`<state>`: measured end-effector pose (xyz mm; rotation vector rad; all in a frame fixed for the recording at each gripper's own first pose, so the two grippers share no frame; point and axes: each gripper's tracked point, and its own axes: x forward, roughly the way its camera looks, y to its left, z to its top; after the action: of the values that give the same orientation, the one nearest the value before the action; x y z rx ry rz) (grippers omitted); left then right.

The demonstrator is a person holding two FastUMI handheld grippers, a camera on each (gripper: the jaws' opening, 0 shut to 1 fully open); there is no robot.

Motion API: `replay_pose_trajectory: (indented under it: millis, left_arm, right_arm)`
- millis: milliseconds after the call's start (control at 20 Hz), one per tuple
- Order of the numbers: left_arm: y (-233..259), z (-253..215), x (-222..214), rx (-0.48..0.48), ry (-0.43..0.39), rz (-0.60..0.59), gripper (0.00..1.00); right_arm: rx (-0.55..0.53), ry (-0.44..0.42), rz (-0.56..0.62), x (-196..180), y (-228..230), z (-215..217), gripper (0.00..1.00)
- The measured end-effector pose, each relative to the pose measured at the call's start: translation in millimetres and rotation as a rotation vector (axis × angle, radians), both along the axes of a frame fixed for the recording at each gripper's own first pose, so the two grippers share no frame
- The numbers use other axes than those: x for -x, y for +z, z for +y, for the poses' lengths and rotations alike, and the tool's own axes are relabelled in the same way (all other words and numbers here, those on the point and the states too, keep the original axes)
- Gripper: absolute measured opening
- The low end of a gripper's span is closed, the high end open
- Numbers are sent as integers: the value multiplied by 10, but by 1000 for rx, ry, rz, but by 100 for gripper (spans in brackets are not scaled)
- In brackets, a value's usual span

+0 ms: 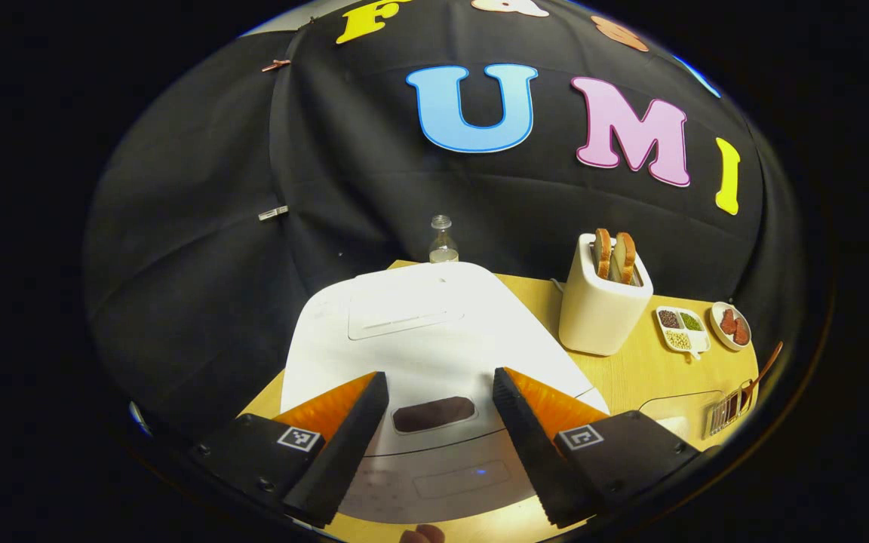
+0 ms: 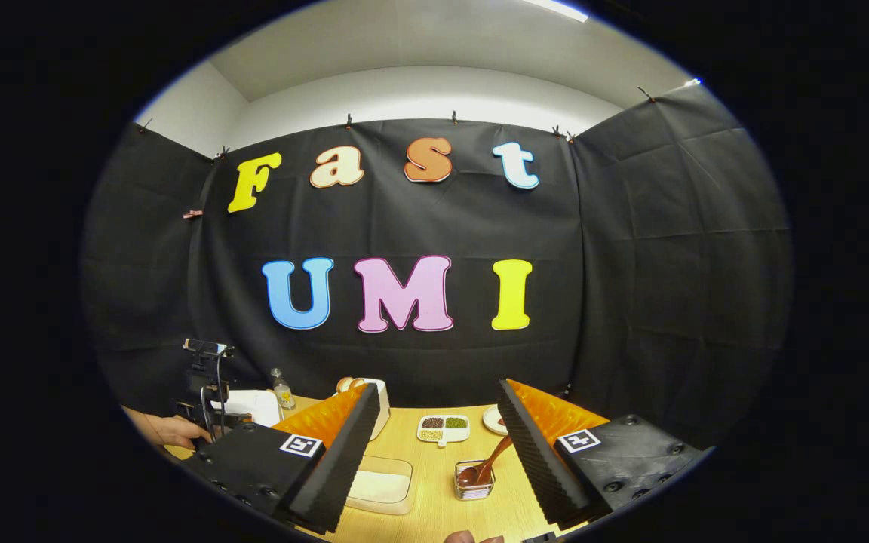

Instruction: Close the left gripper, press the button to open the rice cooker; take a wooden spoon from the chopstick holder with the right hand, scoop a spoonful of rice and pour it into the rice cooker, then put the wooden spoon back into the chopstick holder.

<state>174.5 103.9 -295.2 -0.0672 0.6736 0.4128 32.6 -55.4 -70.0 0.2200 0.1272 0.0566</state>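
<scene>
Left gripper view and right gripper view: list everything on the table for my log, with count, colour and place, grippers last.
White rice cooker: one, lid shut, under the left gripper.
Clear glass bottle: one, behind the cooker.
Cream toaster: one, two brown toast slices, right of the cooker.
White divided dish: one, mixed beans.
Small round plate: one, red pieces.
Clear chopstick holder: one, holding the brown wooden spoon.
Clear rice container: one, white rice.
Left gripper: fingers open.
Right gripper: fingers open.
</scene>
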Motion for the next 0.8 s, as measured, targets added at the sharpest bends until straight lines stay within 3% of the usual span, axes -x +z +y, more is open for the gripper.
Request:
replay_pose_trajectory:
  millis: [450, 800]
  left_arm:
    - [177, 22, -6, -36, -27, -39, 97]
    - [773, -283, -23, -64, -157, -189, 96]
  right_arm:
    - [-1, -16, 4, 61, -22, -70, 97]
    - [-8, -11, 23, 0, -78, -82, 97]
